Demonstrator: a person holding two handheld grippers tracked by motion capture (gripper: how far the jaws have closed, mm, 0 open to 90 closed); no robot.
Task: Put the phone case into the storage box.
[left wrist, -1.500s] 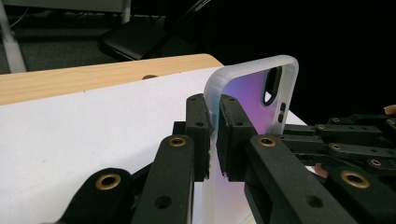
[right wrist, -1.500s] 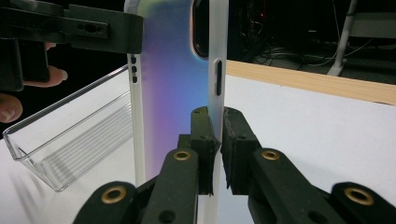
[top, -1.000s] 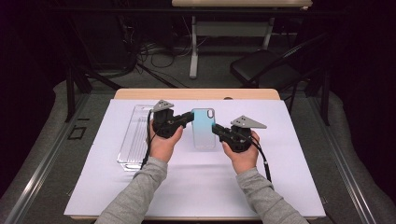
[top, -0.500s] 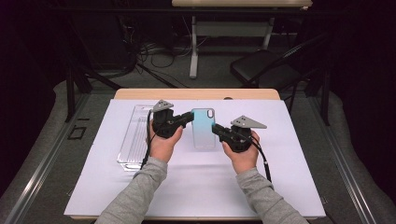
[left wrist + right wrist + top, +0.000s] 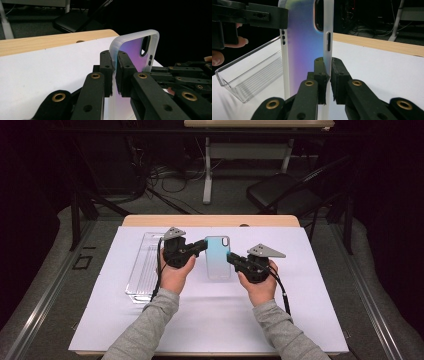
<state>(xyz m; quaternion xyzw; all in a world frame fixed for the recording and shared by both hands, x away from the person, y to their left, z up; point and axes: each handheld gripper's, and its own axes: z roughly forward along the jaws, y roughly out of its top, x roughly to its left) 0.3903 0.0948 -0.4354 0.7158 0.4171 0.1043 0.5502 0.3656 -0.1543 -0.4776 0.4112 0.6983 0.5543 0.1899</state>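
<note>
My left claw (image 5: 204, 243) and right claw (image 5: 230, 257) both clamped on phone case (image 5: 218, 257), lifted over paper; clear tray (image 5: 145, 265) empty, placing remains.

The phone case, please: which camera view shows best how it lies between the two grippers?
The high view: the whole phone case shows, with the left gripper clamping one long edge and the right gripper the other. Each gripper view shows only part of the case, edge-on, at its own jaws.
</note>
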